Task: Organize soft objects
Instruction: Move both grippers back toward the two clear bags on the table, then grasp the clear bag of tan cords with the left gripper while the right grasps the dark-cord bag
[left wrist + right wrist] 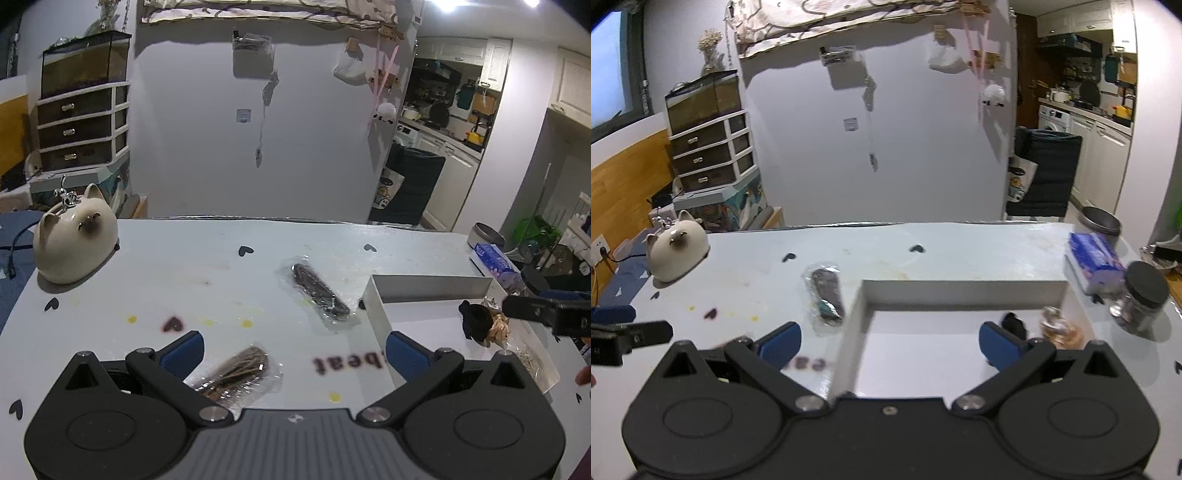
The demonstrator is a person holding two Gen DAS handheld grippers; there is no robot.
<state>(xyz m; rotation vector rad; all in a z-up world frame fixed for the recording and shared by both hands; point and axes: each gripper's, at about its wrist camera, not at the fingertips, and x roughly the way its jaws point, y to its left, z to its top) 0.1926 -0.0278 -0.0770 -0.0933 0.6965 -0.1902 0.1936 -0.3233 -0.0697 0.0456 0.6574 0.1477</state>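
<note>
On white table (229, 291), far left: ceramic cat jar (74, 247). Right side: white tray (375, 295), open-topped, w/ black soft item (476, 321) + beige soft item (500, 326) touching at its far right part. Blue tissue pack (1095, 260) + dark-lidded jar (1143, 295) right of tray. Dark bagged item (319, 291) mid-table, just left of tray; brown bagged item (240, 373) near edge, betw. left gripper (293, 350) fingers, not touched. Left gripper jaws wide apart, empty. Right gripper (890, 341) also spread wide, empty, straddling tray's left wall.

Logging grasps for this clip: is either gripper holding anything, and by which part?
Nothing is held. Left gripper and right gripper are both open and empty.
</note>
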